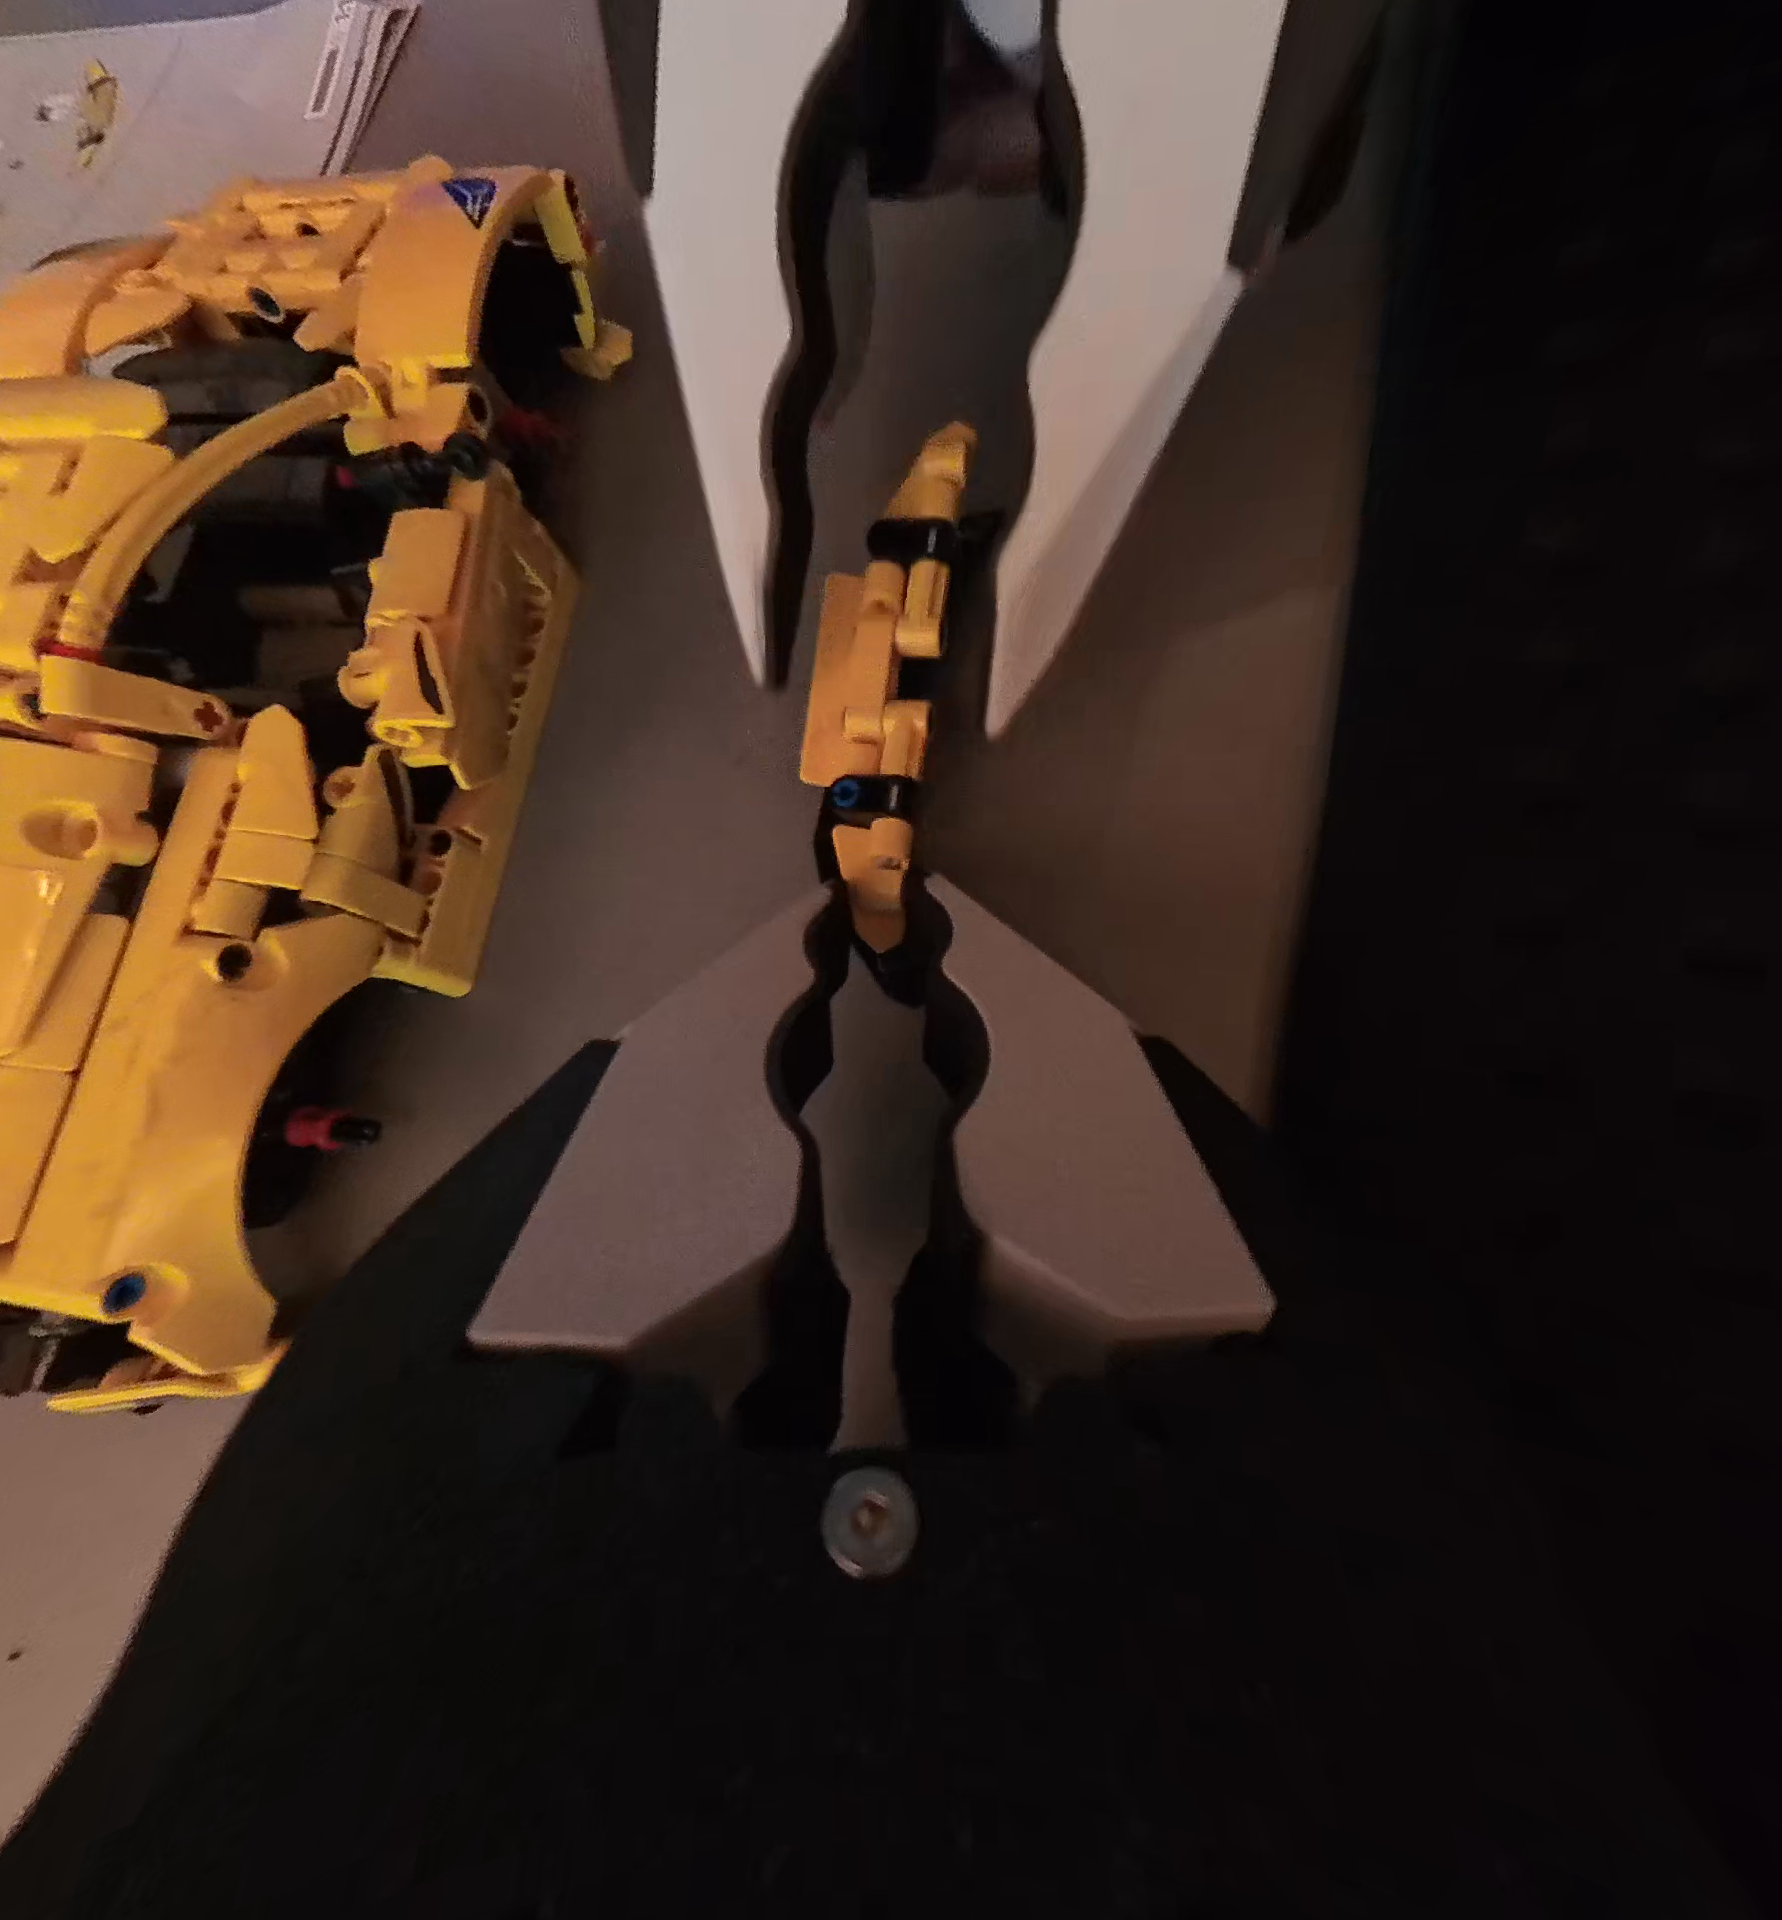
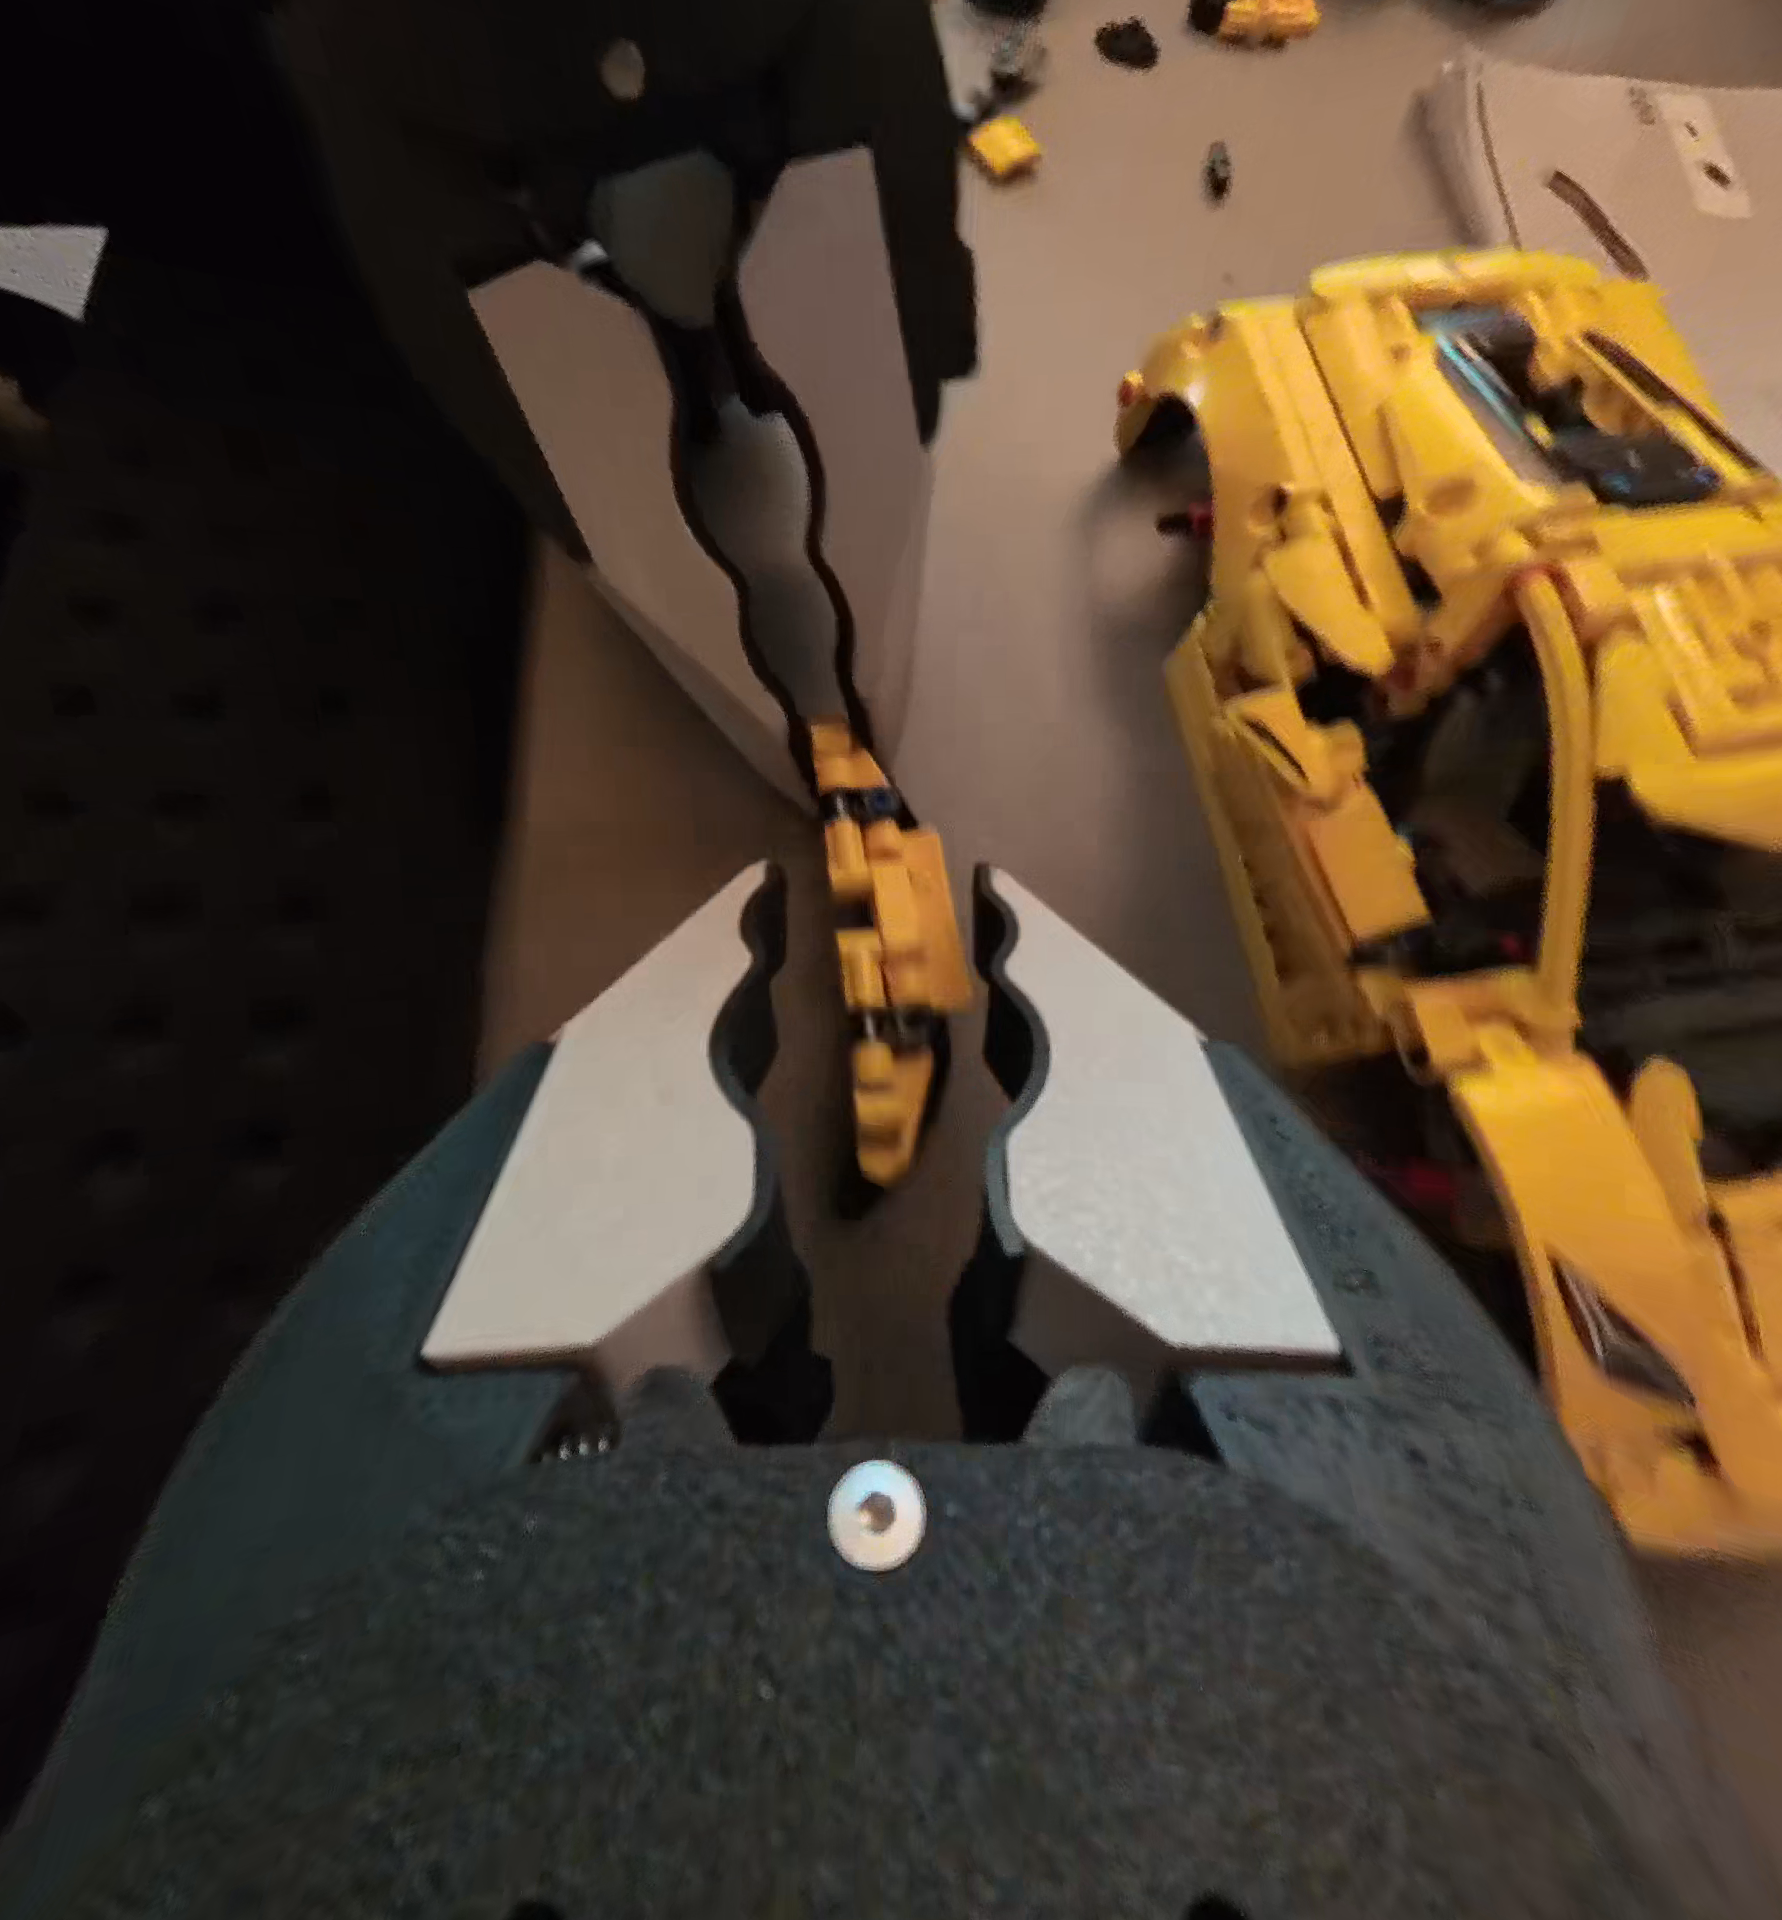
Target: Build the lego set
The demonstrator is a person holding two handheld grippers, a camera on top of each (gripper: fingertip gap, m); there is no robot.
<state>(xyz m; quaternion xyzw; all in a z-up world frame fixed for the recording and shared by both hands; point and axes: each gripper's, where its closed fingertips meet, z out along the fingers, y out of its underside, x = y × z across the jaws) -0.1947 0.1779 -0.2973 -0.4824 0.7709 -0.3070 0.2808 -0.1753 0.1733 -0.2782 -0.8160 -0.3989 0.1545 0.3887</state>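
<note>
The left gripper pinches one end of a small yellow piece, held just beside the yellow car on the table. The right gripper is open around the other end, not squeezing. It should close gently and straight, so the piece does not twist.

The place looked like a hobby or test bench: a plain grey tabletop bore a half-built yellow lego car, with printed instruction sheets beyond it and loose pieces scattered far ahead of the right tongs (nothing showed the wider room).
</note>
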